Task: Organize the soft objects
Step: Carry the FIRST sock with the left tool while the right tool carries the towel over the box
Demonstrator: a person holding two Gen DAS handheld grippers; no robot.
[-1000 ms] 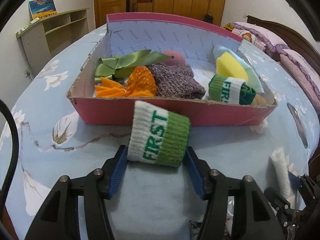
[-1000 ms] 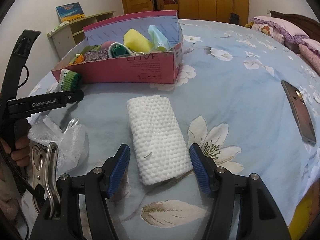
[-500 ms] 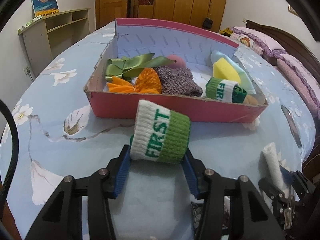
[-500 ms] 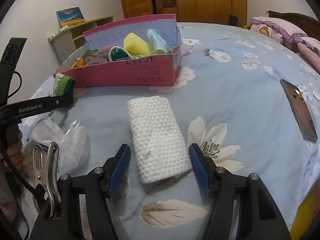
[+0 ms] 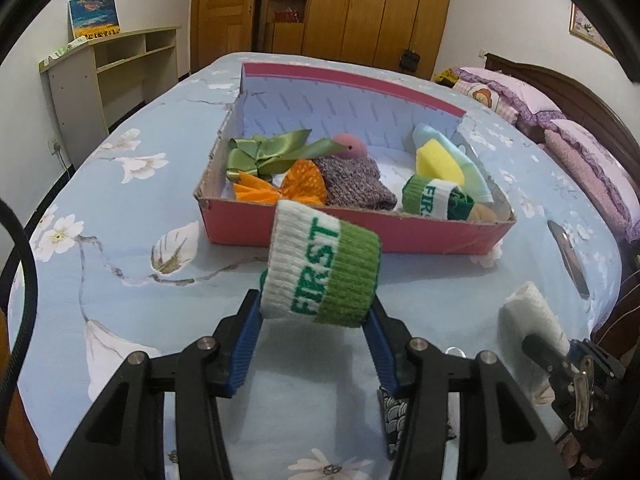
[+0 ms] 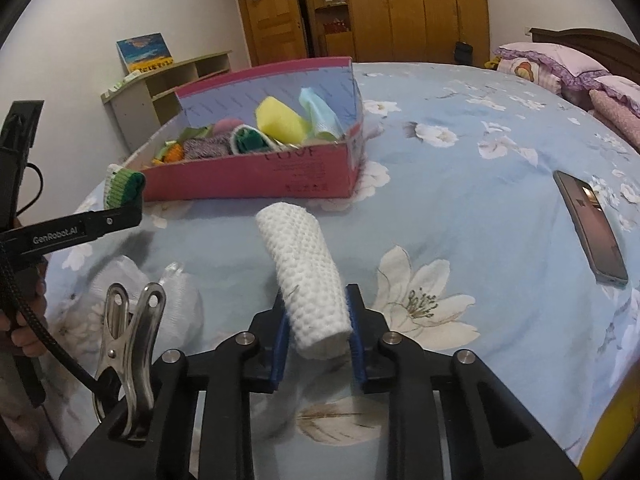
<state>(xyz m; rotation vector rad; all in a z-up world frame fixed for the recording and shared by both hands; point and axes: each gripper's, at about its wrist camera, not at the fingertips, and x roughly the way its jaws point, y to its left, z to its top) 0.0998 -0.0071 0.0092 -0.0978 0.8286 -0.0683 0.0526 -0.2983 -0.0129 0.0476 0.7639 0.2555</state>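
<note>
left gripper (image 5: 316,316) clamped on green-and-white wristband (image 5: 322,270) just before pink box (image 5: 360,228), right gripper (image 6: 318,330) clamped on white knitted roll (image 6: 306,270) near box

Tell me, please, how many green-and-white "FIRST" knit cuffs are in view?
2: one FIRST cuff is held in the left hand-held gripper, the other cuff lies inside the pink box; more could be buried there.

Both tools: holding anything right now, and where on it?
Left tool grips the green-and-white wristband across its near end. Right tool clamps the white knit roll at its near end.
</note>
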